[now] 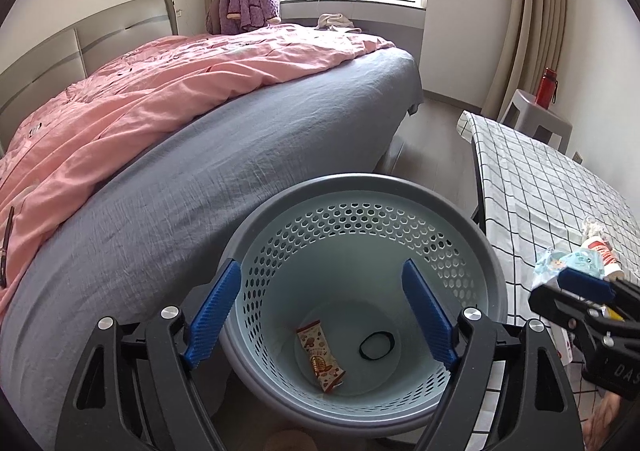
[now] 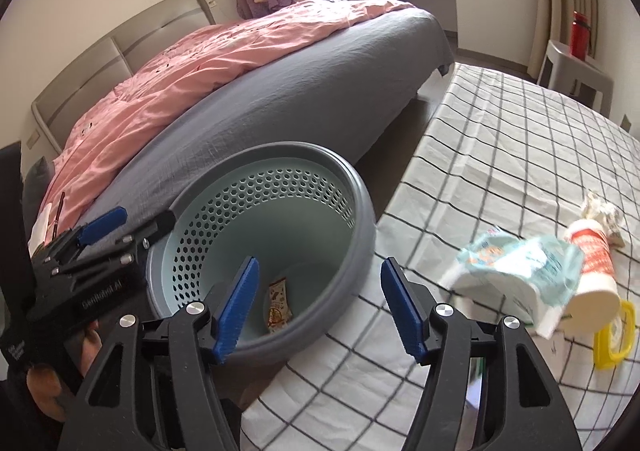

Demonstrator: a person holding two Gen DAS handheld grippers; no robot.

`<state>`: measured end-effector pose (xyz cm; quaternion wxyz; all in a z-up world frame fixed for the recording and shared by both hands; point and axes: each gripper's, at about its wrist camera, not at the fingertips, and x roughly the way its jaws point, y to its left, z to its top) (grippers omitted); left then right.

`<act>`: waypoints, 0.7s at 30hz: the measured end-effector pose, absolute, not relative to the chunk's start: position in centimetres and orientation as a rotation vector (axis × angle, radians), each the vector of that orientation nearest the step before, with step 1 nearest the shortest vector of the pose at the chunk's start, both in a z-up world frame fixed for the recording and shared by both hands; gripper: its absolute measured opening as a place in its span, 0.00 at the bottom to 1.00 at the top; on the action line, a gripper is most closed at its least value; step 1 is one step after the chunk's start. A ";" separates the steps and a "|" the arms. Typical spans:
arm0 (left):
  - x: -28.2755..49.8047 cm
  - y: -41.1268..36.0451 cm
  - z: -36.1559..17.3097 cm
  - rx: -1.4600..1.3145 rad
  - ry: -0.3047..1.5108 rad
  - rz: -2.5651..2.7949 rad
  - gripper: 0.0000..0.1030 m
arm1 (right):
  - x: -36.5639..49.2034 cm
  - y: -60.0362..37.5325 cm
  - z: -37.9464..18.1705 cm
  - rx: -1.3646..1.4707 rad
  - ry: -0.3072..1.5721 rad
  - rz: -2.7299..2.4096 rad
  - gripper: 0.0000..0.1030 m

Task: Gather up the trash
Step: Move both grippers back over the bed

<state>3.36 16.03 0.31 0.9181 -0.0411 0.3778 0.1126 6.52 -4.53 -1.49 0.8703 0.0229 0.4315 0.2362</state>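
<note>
A round grey bin point(image 1: 280, 207) point(image 2: 360, 219) with a pale perforated liner stands between the bed and the table. A snack wrapper point(image 1: 320, 361) point(image 2: 279, 305) and a black hair tie point(image 1: 376, 345) lie on its bottom. My left gripper point(image 1: 322, 315) is open and empty above the bin mouth. My right gripper point(image 2: 318, 301) is open and empty over the bin's rim and the table edge. On the checked tablecloth point(image 2: 500, 139) lie a pale blue tissue pack point(image 2: 516, 271), a white and orange tube point(image 2: 592, 267), a crumpled paper point(image 2: 600, 211) and a yellow plastic piece point(image 2: 616, 335).
A bed with a grey sheet point(image 1: 192, 187) and pink duvet point(image 1: 140, 99) is at the left. A grey stool point(image 1: 536, 119) with a red bottle point(image 1: 548, 87) stands by the curtain. A purple blanket point(image 1: 244, 3) sits near the window.
</note>
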 end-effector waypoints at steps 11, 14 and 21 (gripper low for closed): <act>1.5 13.9 1.6 -0.083 0.740 0.155 0.77 | 0.9 -11.8 -0.1 0.100 0.869 0.332 0.64; 0.9 13.0 1.7 -0.079 0.732 0.126 0.77 | -0.5 -13.8 0.1 0.089 0.867 0.285 0.64; -0.2 10.8 1.6 -0.076 0.731 0.067 0.77 | -3.2 -18.7 -0.6 0.061 0.895 0.194 0.68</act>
